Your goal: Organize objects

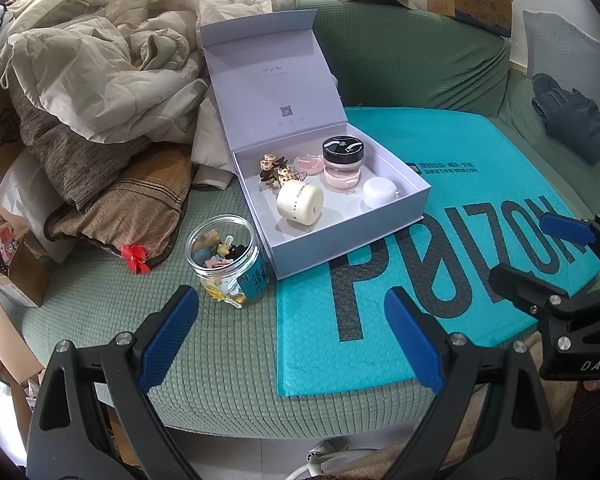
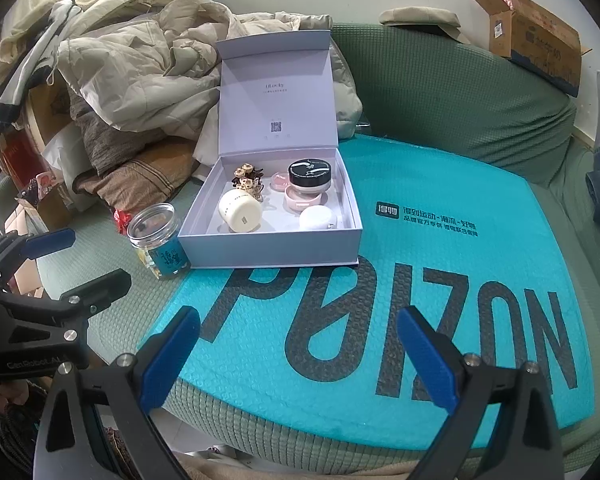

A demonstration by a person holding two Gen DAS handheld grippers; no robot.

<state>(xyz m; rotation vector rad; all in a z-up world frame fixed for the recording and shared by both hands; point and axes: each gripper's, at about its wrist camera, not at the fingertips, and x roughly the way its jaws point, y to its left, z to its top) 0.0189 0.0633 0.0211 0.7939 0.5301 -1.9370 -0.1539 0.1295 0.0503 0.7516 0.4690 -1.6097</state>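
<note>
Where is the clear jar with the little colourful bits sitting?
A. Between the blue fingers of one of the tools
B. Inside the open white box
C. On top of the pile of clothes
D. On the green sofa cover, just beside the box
D: the clear jar stands on the green sofa cover, right beside the open white box and outside it.

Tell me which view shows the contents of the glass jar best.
The left wrist view: it looks down into the open glass jar, showing small colourful pieces inside. The right wrist view shows the jar smaller and side-on, contents mostly indistinct.
</note>
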